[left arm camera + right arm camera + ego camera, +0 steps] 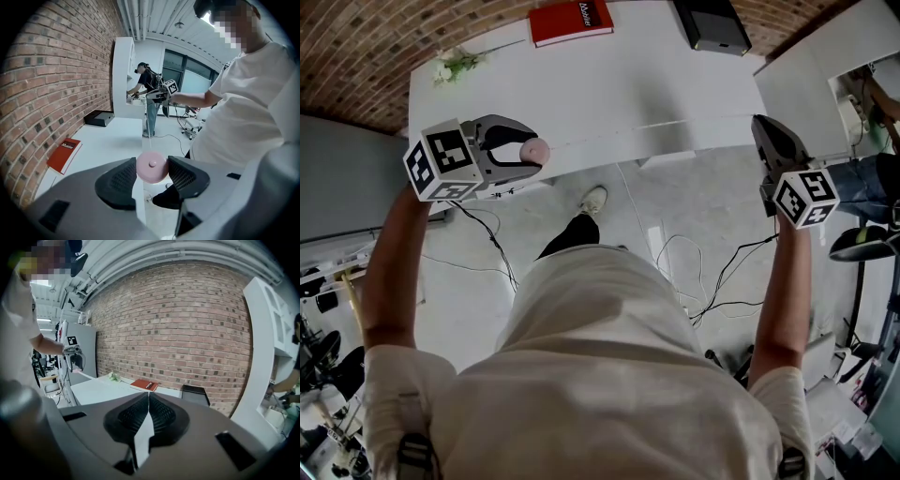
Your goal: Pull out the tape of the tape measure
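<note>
Head view: left gripper clamps small round pink plastic tape-measure case at 9 o'clock; right gripper at 3 o'clock, pinched shut on thin white tape. Tape axis 9-to-3; next pull likely toward 3 o'clock.

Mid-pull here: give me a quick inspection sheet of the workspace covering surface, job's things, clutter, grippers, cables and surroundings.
Surface: white table.
Job's things: pink round tape measure; its thin white tape is drawn out between the two grippers.
Clutter: red book, black box and flower sprig along the table's far edge.
Grippers: left hand-held gripper clamped on the tape measure; right hand-held gripper shut on the tape.
Cables: black leads on the floor.
Surroundings: brick wall; another person at a white shelf.
</note>
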{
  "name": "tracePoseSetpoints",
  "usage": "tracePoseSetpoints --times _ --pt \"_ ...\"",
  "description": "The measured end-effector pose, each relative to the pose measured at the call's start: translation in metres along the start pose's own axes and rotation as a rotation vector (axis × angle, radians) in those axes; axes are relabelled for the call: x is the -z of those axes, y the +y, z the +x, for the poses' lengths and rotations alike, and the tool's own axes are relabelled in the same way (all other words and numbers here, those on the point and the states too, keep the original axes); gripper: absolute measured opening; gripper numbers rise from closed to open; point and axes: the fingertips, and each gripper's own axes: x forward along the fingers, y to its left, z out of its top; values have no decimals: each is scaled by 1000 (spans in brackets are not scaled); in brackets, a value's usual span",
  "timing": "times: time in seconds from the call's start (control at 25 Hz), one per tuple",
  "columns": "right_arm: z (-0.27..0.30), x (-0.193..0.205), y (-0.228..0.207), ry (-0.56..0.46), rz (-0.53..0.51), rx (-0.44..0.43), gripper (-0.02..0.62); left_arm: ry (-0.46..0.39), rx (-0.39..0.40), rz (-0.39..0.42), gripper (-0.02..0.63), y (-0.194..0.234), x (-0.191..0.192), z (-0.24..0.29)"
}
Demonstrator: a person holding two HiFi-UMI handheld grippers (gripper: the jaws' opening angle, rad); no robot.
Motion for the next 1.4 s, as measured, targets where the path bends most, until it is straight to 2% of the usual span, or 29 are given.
tracePoseSetpoints --times 0.16,0.76,1.04,1.24,1.4 --pt "1 8 -12 18 10 21 8 1 -12 -22 209 6 8 -3" --pt "26 21 -4 46 26 -33 9 18 -6 -37 209 31 20 7" --pt "54 34 -4 78 35 -42 9 41 0 -35 209 60 36 20" --pt "81 55 -2 121 48 -60 9 69 0 -52 209 91 54 35" --pt "102 71 -7 158 56 -57 9 103 -11 -35 209 117 64 45"
